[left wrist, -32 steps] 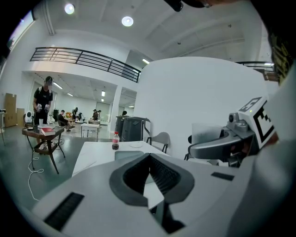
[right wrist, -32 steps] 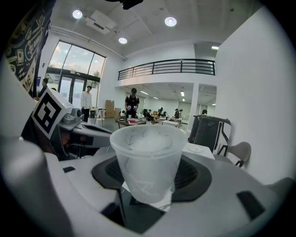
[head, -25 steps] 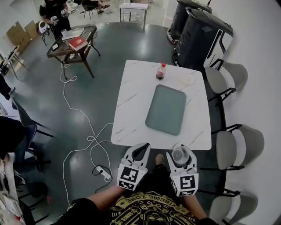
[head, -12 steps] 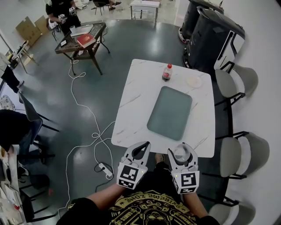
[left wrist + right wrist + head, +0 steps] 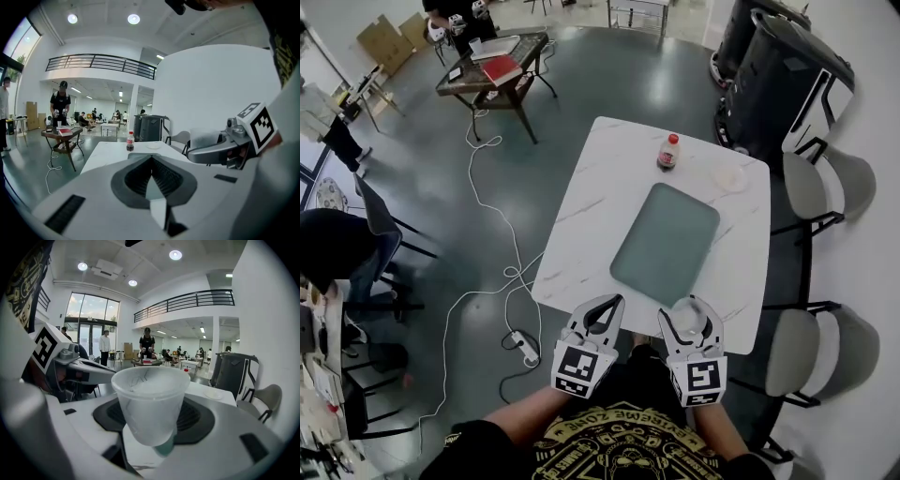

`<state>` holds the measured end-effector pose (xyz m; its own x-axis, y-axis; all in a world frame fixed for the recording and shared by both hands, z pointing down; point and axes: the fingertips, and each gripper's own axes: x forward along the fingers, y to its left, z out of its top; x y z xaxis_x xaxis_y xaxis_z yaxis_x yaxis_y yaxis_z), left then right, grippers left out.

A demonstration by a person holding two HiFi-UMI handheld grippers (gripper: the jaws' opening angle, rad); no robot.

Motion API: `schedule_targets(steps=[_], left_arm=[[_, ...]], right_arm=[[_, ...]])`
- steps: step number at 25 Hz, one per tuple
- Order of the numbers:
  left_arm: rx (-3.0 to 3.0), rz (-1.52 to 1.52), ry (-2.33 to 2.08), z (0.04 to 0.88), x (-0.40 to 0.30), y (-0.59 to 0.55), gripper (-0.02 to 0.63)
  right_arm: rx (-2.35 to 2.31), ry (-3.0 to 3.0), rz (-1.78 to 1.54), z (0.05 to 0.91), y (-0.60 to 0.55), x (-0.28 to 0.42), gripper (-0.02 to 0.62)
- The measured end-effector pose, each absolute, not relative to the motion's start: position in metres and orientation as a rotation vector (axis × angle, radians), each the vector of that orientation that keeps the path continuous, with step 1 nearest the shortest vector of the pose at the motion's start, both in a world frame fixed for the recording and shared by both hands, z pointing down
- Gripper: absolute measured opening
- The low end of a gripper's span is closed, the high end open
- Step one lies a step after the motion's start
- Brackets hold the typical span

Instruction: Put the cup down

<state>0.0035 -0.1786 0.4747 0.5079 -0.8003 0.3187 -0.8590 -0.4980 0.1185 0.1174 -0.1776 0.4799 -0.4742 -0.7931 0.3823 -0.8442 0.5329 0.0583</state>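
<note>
A translucent plastic cup (image 5: 686, 322) stands upright between the jaws of my right gripper (image 5: 692, 309), which is shut on it. That gripper hangs at the near edge of the white marble table (image 5: 581, 234). In the right gripper view the cup (image 5: 149, 401) fills the middle and looks empty. My left gripper (image 5: 614, 302) is beside it to the left, just short of the table edge. Its jaws meet at the tips (image 5: 151, 157) with nothing between them. A grey-green tray (image 5: 666, 242) lies on the table ahead of both grippers.
A cola bottle (image 5: 668, 152) and a small white dish (image 5: 729, 178) stand at the table's far end. Grey chairs (image 5: 806, 352) line the right side. A cable and power strip (image 5: 525, 347) lie on the floor at left. People stand by a low table (image 5: 492, 61) farther off.
Both grippers have moved forward toward the table's near edge, the right one still carrying the cup. The table now lies closer to them in the head view.
</note>
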Motion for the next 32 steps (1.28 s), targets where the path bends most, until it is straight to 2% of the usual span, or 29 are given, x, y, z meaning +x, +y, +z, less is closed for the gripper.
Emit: schedule_targets(steps=[32], left_arm=[[2.199,0.450,-1.678,0.554,0.035,-0.229,0.008]], right_arm=[[0.907,-2.503,0.236,0.573,-0.262,0.126,0.264]])
